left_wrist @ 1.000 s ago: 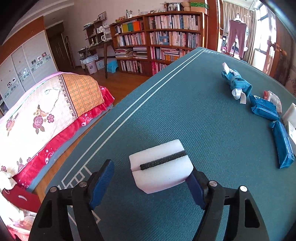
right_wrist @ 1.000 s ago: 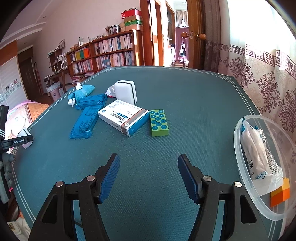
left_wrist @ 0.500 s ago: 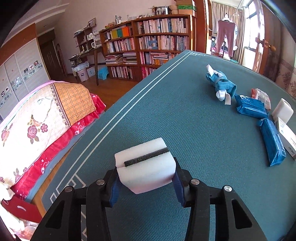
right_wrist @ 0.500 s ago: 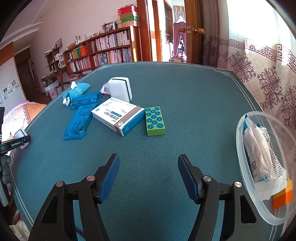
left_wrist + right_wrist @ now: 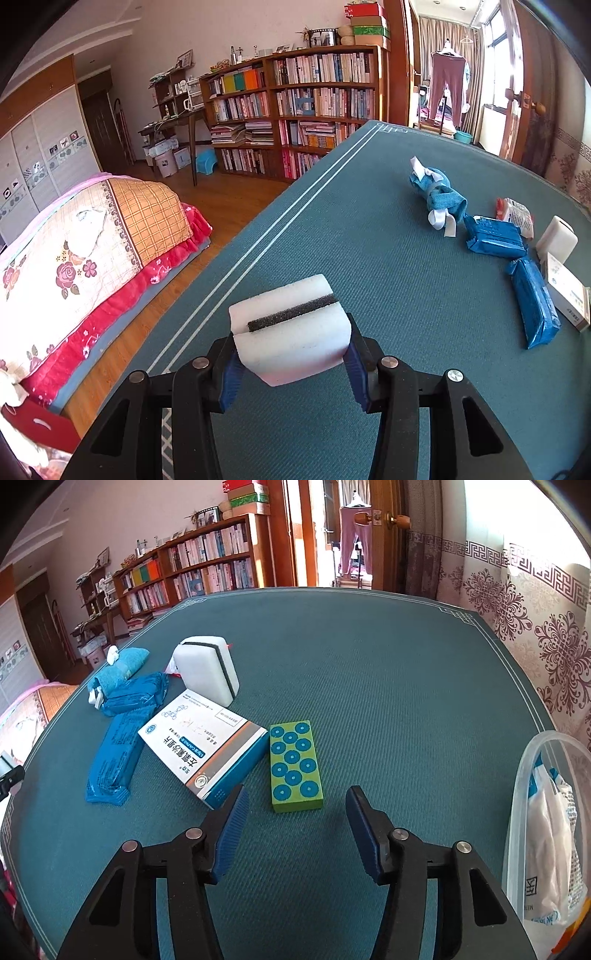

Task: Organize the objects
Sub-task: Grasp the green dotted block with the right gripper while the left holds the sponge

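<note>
My left gripper (image 5: 291, 362) is shut on a white sponge with a black stripe (image 5: 288, 328) and holds it near the left edge of the green table (image 5: 369, 258). My right gripper (image 5: 295, 830) is open and empty, just in front of a green block with blue dots (image 5: 295, 766). Beside the block lie a white and blue box (image 5: 203, 742), a second white sponge (image 5: 207, 672), two blue packets (image 5: 114, 757) and a rolled blue towel (image 5: 122, 664). A clear plastic tub (image 5: 517, 812) at the right holds a white bag (image 5: 550, 849).
In the left wrist view the towel (image 5: 439, 195), blue packets (image 5: 495, 240), a small red and white pack (image 5: 515, 214) and the white box (image 5: 569, 295) lie at the right. A bed (image 5: 74, 258) and bookshelves (image 5: 295, 110) stand beyond the table's left edge.
My left gripper closed on the white sponge and lifted it slightly. My right gripper moved forward toward the green block and stayed open.
</note>
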Demonstrator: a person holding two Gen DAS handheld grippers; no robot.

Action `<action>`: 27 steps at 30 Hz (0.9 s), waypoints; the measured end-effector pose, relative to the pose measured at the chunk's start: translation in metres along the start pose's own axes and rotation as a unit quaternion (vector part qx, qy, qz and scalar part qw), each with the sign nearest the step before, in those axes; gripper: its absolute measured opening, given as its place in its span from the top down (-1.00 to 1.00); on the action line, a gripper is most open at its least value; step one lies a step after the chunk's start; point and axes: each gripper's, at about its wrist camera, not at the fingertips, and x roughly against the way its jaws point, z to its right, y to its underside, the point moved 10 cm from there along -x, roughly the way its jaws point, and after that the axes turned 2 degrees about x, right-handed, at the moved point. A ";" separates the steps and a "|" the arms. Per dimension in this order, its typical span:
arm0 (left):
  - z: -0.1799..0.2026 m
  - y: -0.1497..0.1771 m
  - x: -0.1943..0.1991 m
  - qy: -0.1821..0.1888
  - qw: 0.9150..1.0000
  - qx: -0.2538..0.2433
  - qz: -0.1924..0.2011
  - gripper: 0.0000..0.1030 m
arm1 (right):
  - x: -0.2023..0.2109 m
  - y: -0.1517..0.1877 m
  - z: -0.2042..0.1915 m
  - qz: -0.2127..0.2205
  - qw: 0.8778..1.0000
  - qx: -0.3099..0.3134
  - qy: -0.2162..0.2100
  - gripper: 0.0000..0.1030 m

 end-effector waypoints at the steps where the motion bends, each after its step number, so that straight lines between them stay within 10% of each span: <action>1: -0.002 -0.001 0.000 -0.001 1.000 0.002 0.001 0.03 | -0.003 -0.002 -0.002 -0.001 1.000 0.004 0.000 -0.02; 8: 0.000 -0.007 0.006 0.015 1.000 -0.001 0.010 0.03 | -0.016 -0.010 -0.009 -0.004 1.000 0.021 0.012 0.38; 27: 0.077 -0.011 0.034 0.077 0.994 -0.074 0.035 0.03 | 0.021 0.010 -0.005 0.013 1.000 0.026 0.003 0.41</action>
